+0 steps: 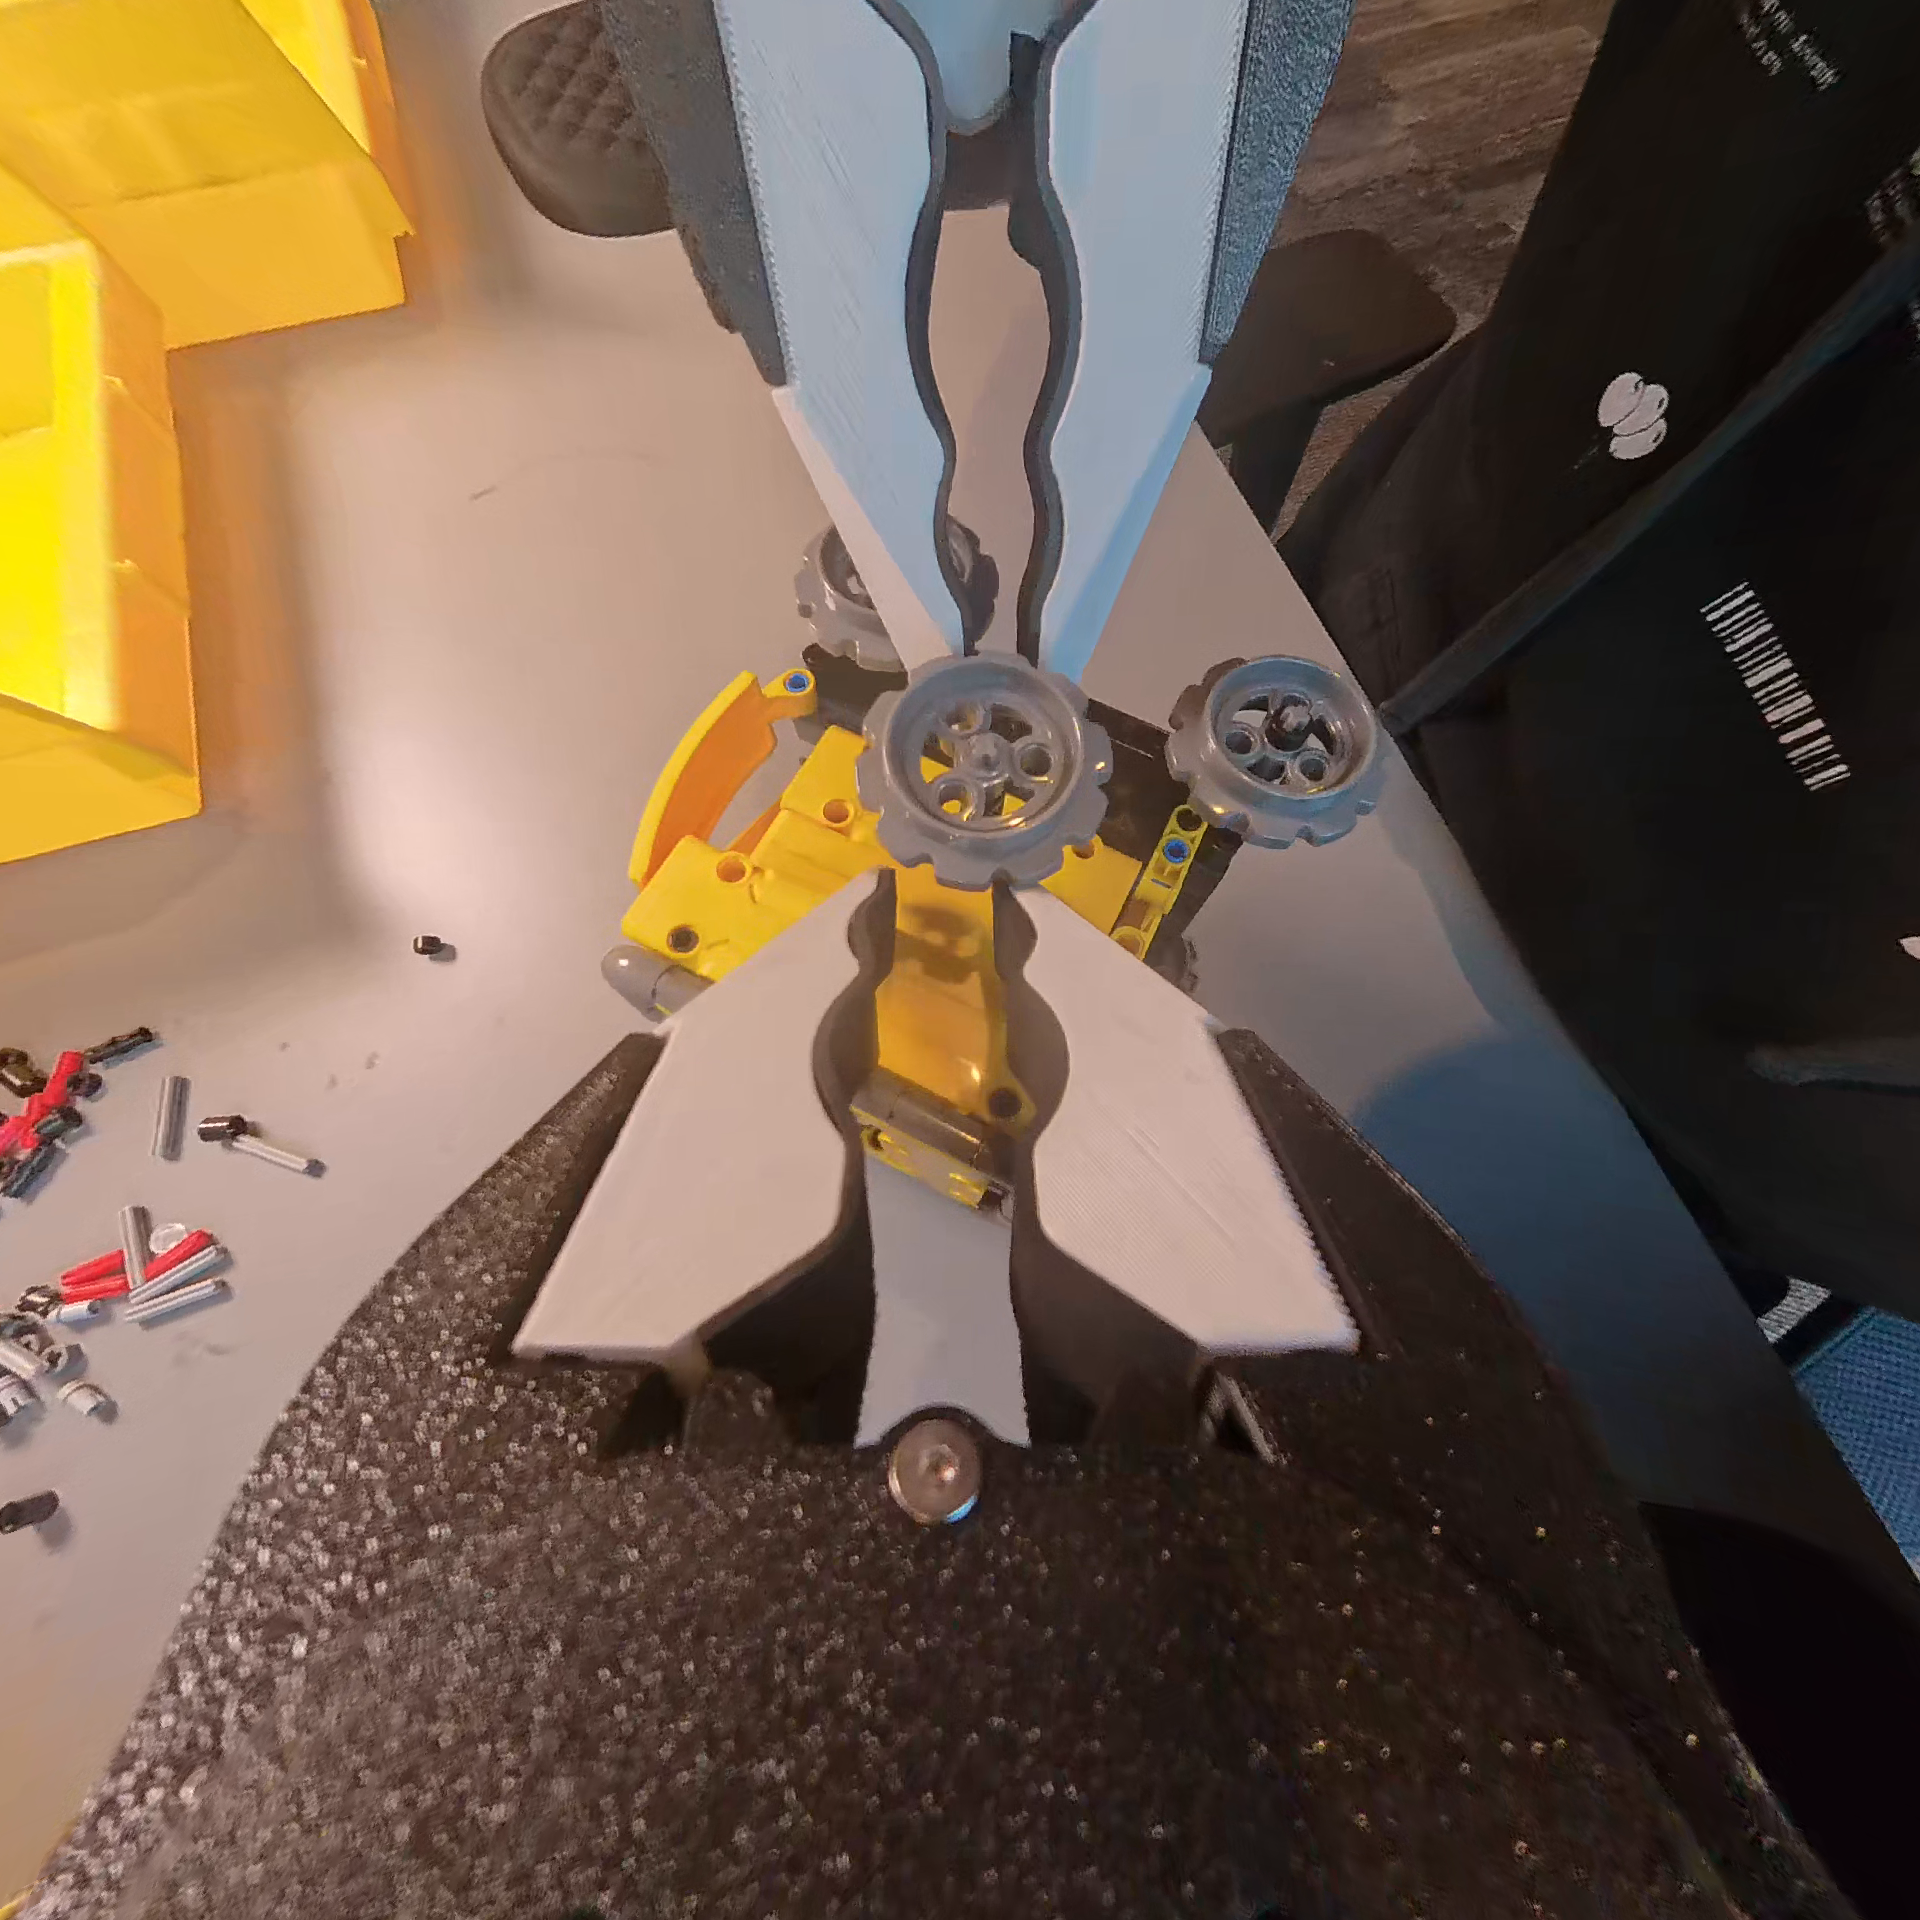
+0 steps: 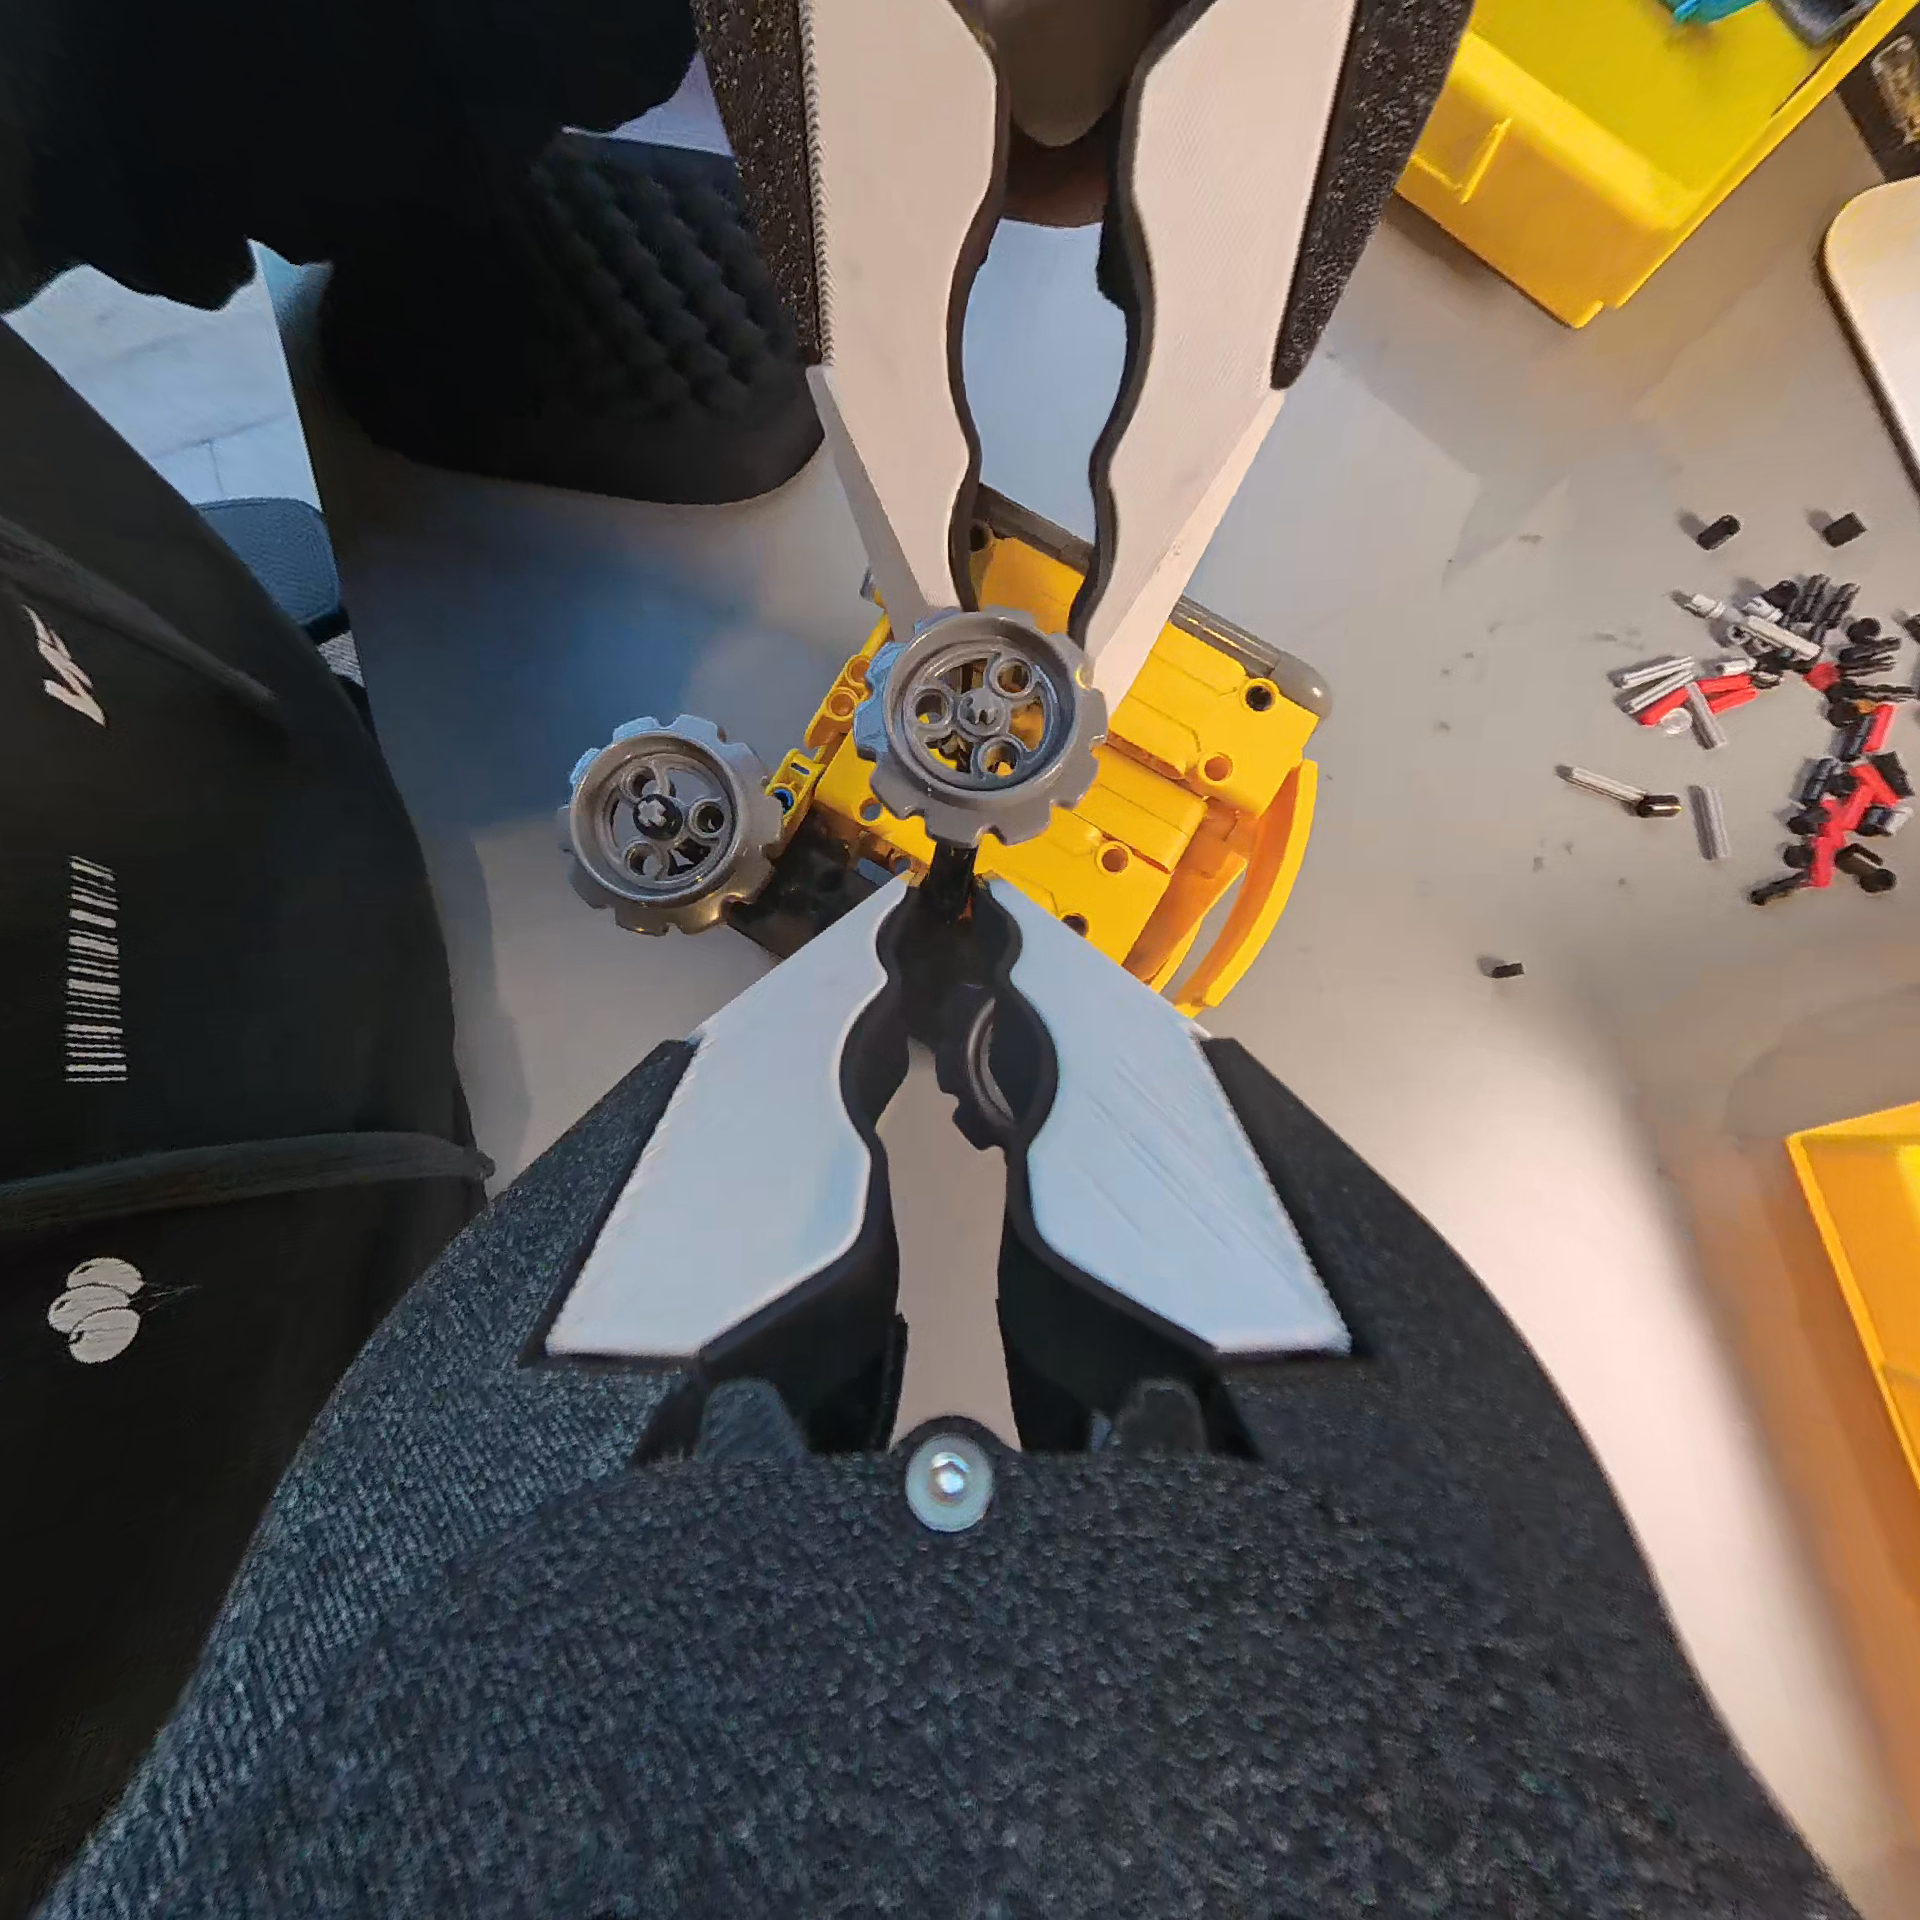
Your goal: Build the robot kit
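Yellow brick-built vehicle (image 1: 790,862) lies on the grey table (image 1: 468,623) between both tools — the left gripper (image 1: 940,883) has its fingers narrowed onto the yellow body, just below a grey toothed wheel (image 1: 982,769). Opposite, the right gripper (image 2: 951,894) pinches the black axle (image 2: 948,883) under that wheel; a second wheel (image 2: 670,821) sits alongside, and loose small pins (image 2: 1808,727) lie scattered well apart.

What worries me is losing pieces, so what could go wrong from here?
1. The model lies by the table edge, its outer wheel almost at it; a push could tip it off.
2. The left gripper and right gripper meet tip to tip at the middle wheel; they may knock together.
3. The right one seems to pinch only the thin black axle, which might slip or pop out.
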Tool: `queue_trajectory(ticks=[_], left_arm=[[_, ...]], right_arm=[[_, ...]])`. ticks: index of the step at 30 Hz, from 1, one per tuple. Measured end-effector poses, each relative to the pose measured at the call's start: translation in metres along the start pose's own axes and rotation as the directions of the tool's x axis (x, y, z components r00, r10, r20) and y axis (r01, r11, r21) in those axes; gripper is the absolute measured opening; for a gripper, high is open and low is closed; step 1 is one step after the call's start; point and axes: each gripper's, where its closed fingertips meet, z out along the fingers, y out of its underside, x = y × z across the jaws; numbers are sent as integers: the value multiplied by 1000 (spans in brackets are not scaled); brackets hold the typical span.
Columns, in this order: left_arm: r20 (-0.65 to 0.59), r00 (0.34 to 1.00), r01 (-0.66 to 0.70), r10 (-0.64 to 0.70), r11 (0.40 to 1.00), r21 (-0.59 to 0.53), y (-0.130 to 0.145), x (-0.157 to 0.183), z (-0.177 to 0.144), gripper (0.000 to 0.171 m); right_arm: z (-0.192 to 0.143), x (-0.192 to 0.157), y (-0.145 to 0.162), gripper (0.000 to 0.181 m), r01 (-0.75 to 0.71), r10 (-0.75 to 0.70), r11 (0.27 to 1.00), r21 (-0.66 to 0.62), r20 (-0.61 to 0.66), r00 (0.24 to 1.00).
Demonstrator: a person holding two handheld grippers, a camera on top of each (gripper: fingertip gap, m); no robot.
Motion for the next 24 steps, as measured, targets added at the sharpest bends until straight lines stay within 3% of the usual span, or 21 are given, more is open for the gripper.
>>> queue_trajectory(ticks=[5, 10, 13, 20, 24], left_arm=[[-7, 1000, -2, 2, 1000, -6, -4, 11, 10, 5], [-32, 993, 117, -115, 991, 68, -26, 30, 25, 4], [-6, 992, 126, -126, 991, 41, -29, 34, 35, 4], [31, 993, 114, -115, 993, 23, -37, 22, 28, 6], [26, 996, 85, -85, 996, 1, -36, 20, 27, 22]], right_arm=[[-6, 0, 8, 7, 16, -15, 1000, -24, 40, 999], [-22, -18, 25, 7, 70, -57, 996, -55, 204, 977], [-28, -22, 34, 7, 94, -74, 993, -66, 257, 964], [-35, -13, 32, 7, 105, -97, 994, -32, 201, 975], [-34, -10, 34, 7, 87, -82, 996, -20, 170, 982]])
